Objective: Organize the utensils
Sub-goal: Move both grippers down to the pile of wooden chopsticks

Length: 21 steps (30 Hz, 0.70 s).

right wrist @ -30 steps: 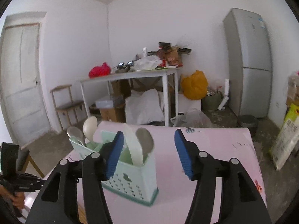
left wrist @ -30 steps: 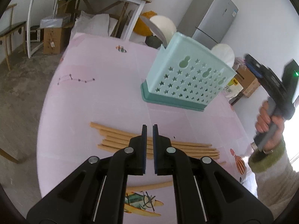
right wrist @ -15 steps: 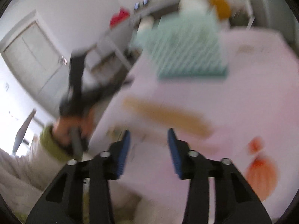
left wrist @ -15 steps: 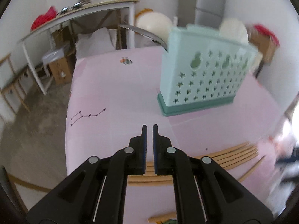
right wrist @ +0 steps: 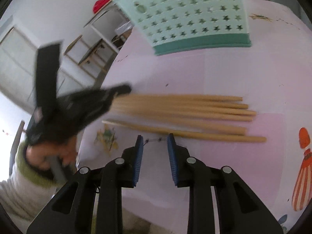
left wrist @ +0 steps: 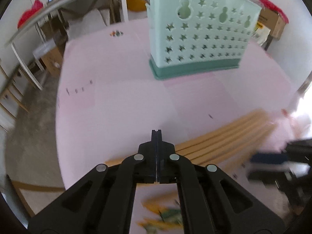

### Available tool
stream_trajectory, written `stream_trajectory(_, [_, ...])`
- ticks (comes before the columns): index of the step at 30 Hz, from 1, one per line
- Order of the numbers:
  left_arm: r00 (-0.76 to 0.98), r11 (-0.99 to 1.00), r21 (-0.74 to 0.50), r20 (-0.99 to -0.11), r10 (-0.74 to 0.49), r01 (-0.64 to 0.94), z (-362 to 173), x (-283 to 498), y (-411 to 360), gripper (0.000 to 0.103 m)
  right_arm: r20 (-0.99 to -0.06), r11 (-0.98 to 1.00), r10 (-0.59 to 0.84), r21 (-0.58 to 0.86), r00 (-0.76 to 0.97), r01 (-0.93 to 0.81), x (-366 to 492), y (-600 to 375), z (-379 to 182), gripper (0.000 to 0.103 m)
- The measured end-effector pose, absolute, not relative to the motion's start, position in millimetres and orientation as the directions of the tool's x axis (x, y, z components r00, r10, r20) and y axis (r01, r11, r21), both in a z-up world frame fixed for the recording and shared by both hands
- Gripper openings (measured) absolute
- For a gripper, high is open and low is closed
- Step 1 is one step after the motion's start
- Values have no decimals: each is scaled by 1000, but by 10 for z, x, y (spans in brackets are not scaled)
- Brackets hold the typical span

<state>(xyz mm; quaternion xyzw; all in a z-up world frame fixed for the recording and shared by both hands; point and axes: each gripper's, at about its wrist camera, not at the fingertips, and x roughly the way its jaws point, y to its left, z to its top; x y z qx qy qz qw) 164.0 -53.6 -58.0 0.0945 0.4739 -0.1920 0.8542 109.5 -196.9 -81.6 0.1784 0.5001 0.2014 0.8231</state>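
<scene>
Nearest us in the right wrist view, the right gripper [right wrist: 154, 139] points down at the pink table [right wrist: 243, 74]. Its blue pads [right wrist: 138, 159] stand a narrow gap apart and are closing, and we see only bare tabletop between them. Just past its tips lie the chopsticks [right wrist: 185, 111], a loose bundle of wooden sticks flat on the table, running left to right, with one stick lying a little apart on the near side.

At the left end of that bundle we see the left gripper [right wrist: 124, 88], dark and blurred, held in a hand [right wrist: 48, 158] with a green cuff. Its tip is at the stick ends; whether it touches them we cannot tell.

In the left wrist view, the left gripper [left wrist: 156, 131] has its jaws pressed fully together with nothing between them. The chopsticks [left wrist: 224, 140] pass under it and fan out to the right, where the right gripper [left wrist: 276, 159] shows as a dark blur.

Farther back on the table stands the holder [left wrist: 202, 37], a pale green basket with star cut-outs and a darker base, upright and well apart from the sticks.
</scene>
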Motion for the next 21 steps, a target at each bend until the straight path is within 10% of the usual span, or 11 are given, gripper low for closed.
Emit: stream_trajectory(21, [246,778,-496,-758,-604,385,-767,893,-689,0,-776,883,451,459,442,-94,1491,-2047,-777,16])
